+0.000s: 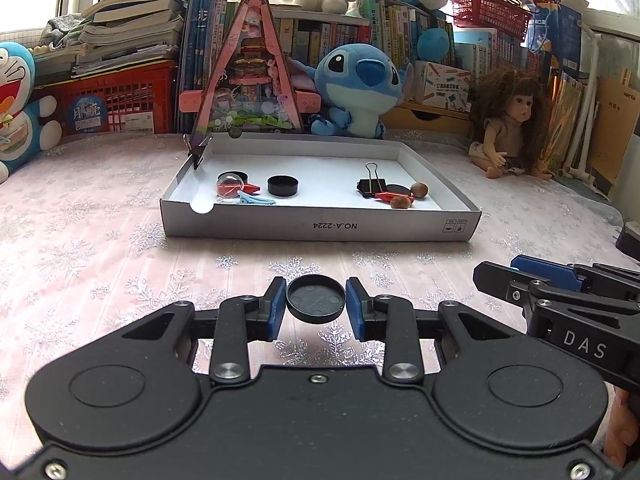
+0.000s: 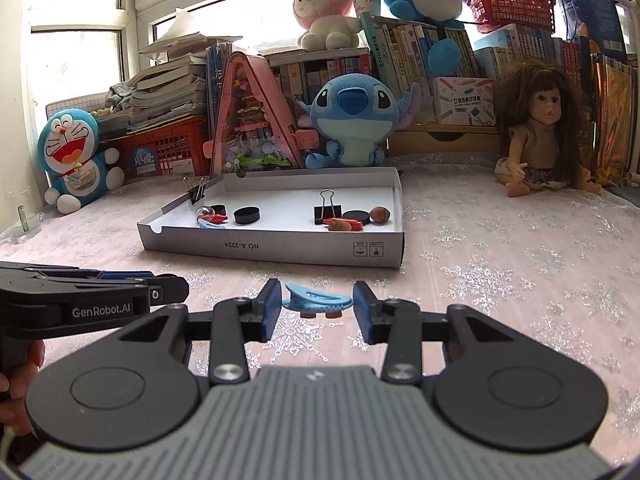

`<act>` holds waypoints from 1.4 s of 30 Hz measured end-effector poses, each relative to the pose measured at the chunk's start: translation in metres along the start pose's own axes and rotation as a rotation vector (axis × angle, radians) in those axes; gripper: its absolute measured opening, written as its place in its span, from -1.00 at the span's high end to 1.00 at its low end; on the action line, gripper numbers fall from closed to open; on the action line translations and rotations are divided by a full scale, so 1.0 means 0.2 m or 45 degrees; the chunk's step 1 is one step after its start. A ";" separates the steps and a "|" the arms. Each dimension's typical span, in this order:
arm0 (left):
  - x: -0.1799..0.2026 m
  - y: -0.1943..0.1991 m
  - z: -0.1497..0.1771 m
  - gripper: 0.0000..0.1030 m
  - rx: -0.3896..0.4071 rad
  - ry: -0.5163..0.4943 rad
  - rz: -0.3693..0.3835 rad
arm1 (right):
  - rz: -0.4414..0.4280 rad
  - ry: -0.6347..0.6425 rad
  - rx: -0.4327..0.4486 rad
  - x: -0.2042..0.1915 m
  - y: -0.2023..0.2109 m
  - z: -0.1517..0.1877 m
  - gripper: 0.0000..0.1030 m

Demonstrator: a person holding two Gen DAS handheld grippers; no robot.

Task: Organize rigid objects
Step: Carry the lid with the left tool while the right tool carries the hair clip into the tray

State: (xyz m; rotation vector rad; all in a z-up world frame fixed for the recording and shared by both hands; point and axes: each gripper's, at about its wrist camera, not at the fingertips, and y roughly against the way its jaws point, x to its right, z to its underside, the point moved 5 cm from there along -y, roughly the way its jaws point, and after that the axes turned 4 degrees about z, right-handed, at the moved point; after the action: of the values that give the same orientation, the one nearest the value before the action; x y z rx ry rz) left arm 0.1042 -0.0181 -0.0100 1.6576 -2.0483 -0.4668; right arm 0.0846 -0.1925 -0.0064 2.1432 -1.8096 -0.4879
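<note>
In the left wrist view my left gripper (image 1: 316,305) is shut on a black round cap (image 1: 316,298), gripped by its rim between the blue pads above the snowflake cloth. My right gripper (image 2: 316,307) is shut on a light blue hair clip (image 2: 318,300), which lies crosswise between its pads. Ahead of both sits a shallow white cardboard box (image 1: 320,229) (image 2: 272,249). It holds a clear ball (image 1: 230,186), a black cap (image 1: 283,185), another blue hair clip (image 1: 256,199), a black binder clip (image 1: 372,186), red clips and hazelnuts (image 1: 419,190). The two grippers are side by side.
A binder clip (image 1: 197,152) is clamped on the box's far left corner. Behind the box stand a pink triangular model house (image 1: 250,76), a blue plush (image 1: 360,84), a red crate (image 1: 116,104) and rows of books. A doll (image 1: 508,120) sits at the right, a blue cat plush (image 2: 74,156) at the left.
</note>
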 end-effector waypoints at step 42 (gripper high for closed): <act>-0.38 -0.90 -0.66 0.41 -0.064 0.133 -0.114 | 0.028 -0.165 -0.169 0.11 -1.01 -0.52 0.14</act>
State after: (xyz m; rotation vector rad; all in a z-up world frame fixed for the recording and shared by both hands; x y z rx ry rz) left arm 0.3360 0.0210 -0.0065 1.7122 -1.8790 -0.4475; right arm 0.3123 -0.1808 -0.0011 2.0431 -1.8105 -0.7358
